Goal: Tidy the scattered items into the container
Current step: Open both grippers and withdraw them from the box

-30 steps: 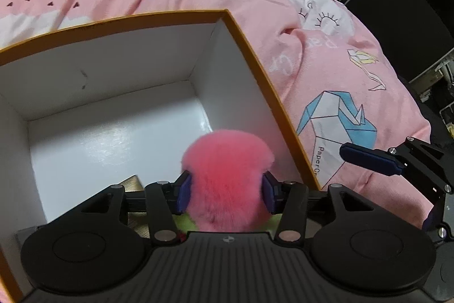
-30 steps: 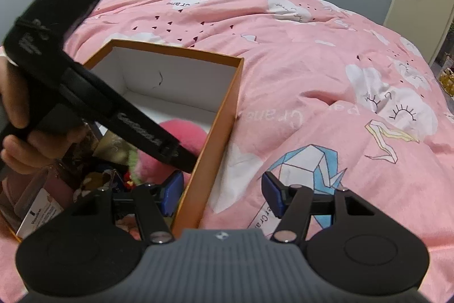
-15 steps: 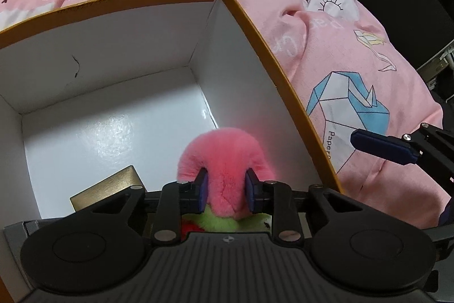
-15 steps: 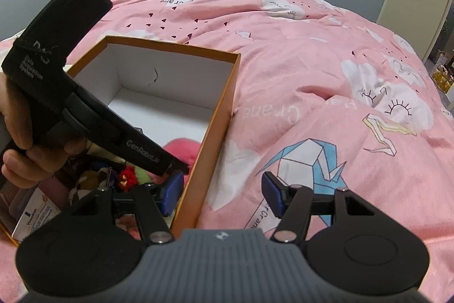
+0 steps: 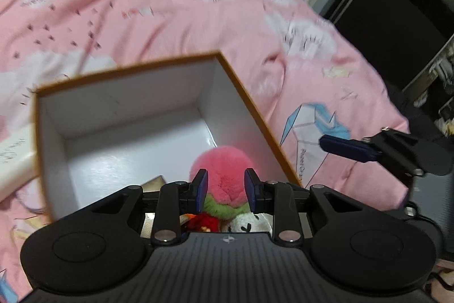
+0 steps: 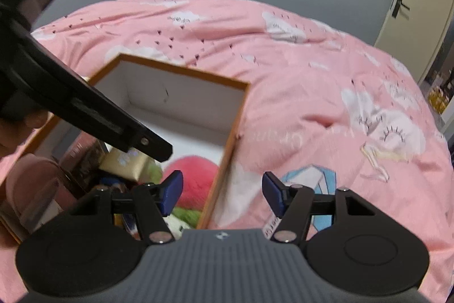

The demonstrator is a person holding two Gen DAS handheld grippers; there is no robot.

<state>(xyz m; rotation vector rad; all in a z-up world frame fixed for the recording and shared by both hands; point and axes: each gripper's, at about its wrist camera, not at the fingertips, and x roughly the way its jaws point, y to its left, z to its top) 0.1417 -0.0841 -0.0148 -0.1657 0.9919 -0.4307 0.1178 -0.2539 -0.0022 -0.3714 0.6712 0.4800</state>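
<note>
Pink crane-print bed [image 6: 312, 70] carries one orange-rimmed white box [image 5: 127, 110]. One fluffy pink plush ball [image 5: 222, 175] with green collar lies inside at its near right wall, beside one gold packet [image 6: 124, 161]. Left tongs [image 5: 226, 189] are opening around the ball, pads apart from it; right tongs [image 6: 222, 193] stand open, straddling the box wall.

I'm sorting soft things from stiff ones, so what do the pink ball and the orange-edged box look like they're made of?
The pink ball looks like plush or faux fur: fuzzy outline, matte. The box looks like stiff cardboard: straight thin walls, orange rim, smooth white inside with a faint sheen on the floor.
</note>
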